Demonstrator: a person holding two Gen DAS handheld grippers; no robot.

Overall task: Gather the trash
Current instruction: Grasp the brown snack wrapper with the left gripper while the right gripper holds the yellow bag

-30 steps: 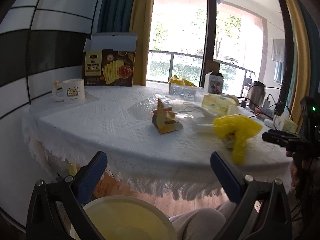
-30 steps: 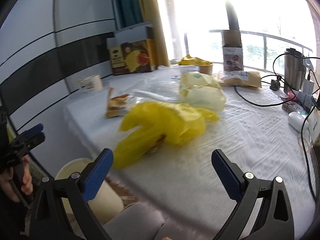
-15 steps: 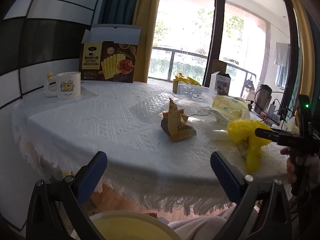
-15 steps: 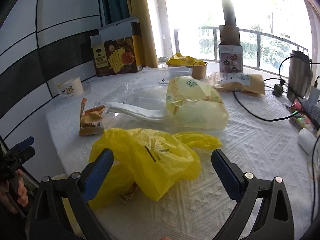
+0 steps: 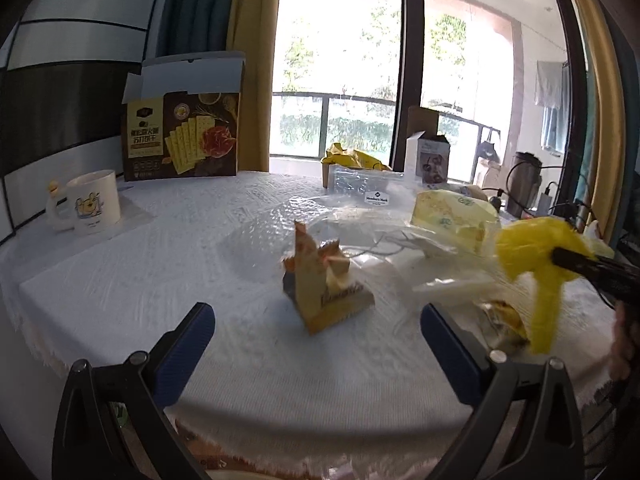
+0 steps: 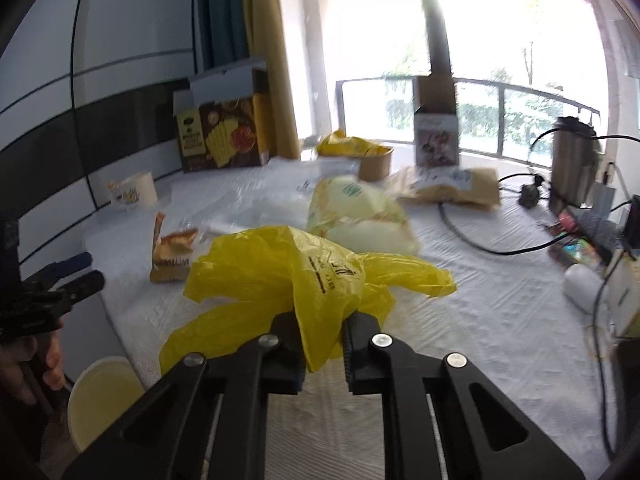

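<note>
Two snack wrappers (image 5: 326, 280) beside mug (image 5: 94, 204), cracker box (image 5: 182, 136).

Open left claw (image 5: 316, 334) before torn snack wrapper (image 5: 326, 282) on white tablecloth (image 5: 160, 264).

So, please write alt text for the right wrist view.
The right gripper has just closed its fingers on a crumpled yellow plastic bag, over a white-clothed table littered with snack wrappers.

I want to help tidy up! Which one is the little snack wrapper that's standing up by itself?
Start at the table with the white cloth. In front of the see-through plastic sheet stands the snack wrapper. It is small, orange-brown, torn open and pointed on top, unlike the floppy yellow bag nearby.
</note>
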